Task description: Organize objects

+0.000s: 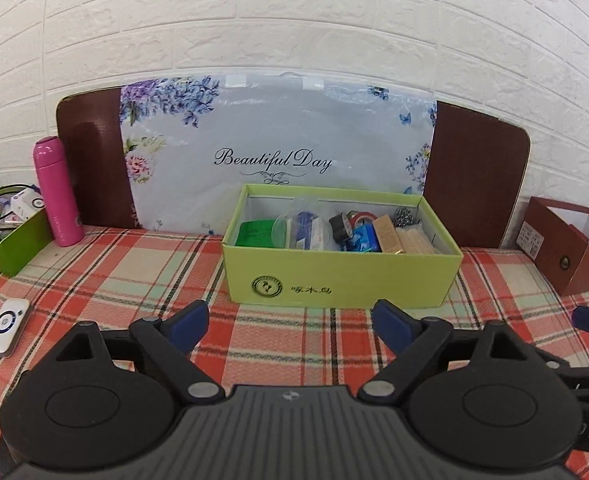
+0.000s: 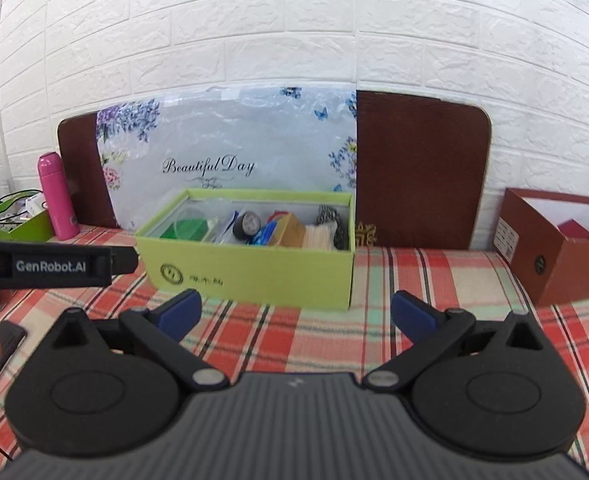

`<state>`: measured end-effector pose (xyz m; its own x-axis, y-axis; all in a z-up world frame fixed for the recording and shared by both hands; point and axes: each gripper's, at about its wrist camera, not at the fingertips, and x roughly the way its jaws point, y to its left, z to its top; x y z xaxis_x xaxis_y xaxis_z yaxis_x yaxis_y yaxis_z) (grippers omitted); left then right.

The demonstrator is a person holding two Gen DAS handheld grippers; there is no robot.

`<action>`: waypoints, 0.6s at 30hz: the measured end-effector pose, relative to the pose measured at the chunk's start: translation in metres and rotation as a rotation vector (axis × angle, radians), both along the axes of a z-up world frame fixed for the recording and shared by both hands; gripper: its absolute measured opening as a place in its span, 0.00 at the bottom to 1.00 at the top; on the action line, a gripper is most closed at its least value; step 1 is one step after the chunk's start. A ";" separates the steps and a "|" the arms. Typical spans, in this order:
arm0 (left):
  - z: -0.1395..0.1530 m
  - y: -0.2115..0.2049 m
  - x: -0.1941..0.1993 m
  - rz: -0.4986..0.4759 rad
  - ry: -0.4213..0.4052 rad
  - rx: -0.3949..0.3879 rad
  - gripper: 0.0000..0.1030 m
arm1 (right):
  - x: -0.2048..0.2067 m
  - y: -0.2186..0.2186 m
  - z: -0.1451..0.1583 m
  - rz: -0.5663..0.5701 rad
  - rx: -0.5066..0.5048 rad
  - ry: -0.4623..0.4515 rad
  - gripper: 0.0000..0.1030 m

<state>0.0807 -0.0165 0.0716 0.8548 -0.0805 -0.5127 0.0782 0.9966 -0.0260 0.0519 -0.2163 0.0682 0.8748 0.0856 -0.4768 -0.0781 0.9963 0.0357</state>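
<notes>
- The left gripper (image 1: 290,322) is held with its blue-tipped fingers spread wide, nothing between them; it is poised above the red-and-green plaid tablecloth (image 1: 134,280), just short of the light-green open cardboard box (image 1: 334,276).
- The right gripper (image 2: 294,314) is likewise seen spread apart and empty, facing the same box (image 2: 254,276).
- Inside the box are seen a black tape roll (image 1: 340,226), a green packet (image 1: 254,234), and a tan wooden block (image 1: 386,234); other contents cannot be told apart.
- A pink cylindrical bottle (image 1: 56,192) stands upright to the left of the box; a reddish-brown open box (image 2: 554,248) is placed well to the right.
</notes>
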 end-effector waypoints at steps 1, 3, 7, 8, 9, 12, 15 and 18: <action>-0.002 0.001 -0.006 0.008 0.001 0.012 0.89 | -0.007 0.000 -0.001 -0.004 0.003 0.009 1.00; -0.006 0.003 -0.016 0.019 0.004 0.023 0.89 | -0.020 0.001 -0.006 -0.006 0.016 0.025 1.00; -0.013 0.007 -0.027 0.024 0.031 0.014 0.89 | -0.036 0.003 -0.019 -0.016 0.022 0.039 1.00; -0.015 0.008 -0.029 0.024 0.037 0.017 0.89 | -0.038 0.005 -0.022 -0.020 0.011 0.040 1.00; -0.017 0.007 -0.030 0.024 0.042 0.024 0.89 | -0.040 0.006 -0.025 -0.026 -0.005 0.040 1.00; -0.020 0.007 -0.034 0.025 0.047 0.035 0.89 | -0.042 0.010 -0.032 -0.034 -0.060 0.023 1.00; -0.023 0.008 -0.035 0.023 0.054 0.029 0.89 | -0.040 0.009 -0.035 -0.050 -0.074 0.018 1.00; -0.026 0.011 -0.034 0.032 0.062 0.025 0.89 | -0.033 0.006 -0.038 -0.084 -0.073 0.028 1.00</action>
